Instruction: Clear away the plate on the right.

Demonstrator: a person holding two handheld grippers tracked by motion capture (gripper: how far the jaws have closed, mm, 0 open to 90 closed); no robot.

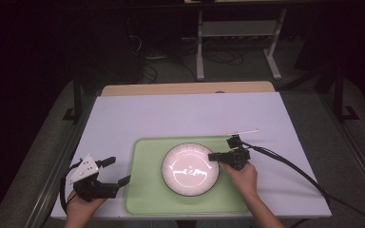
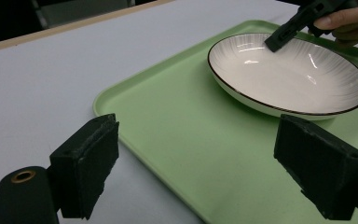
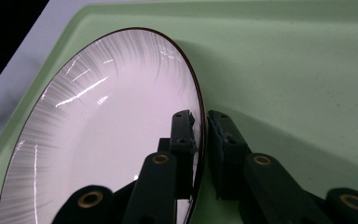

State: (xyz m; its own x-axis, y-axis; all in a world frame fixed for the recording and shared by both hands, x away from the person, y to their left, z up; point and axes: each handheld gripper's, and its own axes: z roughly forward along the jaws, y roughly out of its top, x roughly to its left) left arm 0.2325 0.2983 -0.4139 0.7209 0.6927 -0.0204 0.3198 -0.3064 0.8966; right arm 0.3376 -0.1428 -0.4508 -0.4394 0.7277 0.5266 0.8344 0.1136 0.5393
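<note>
A white plate (image 1: pixel 190 169) sits mid-tray (image 1: pixel 145 199) on the counter (image 1: pixel 180 114). The right gripper (image 1: pixel 213 156) pinches its rim at 3 o'clock, one jaw inside, one outside; glare hides the plate's centre. The left gripper (image 1: pixel 115 170), jaws apart and empty, hovers at the tray's 9 o'clock edge, its hand (image 1: pixel 81 209) cut off below.

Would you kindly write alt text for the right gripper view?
The right gripper closes its two black jaws on the dark rim of a white plate, one jaw inside the bowl, one outside. The plate sits on a pale green tray.
</note>
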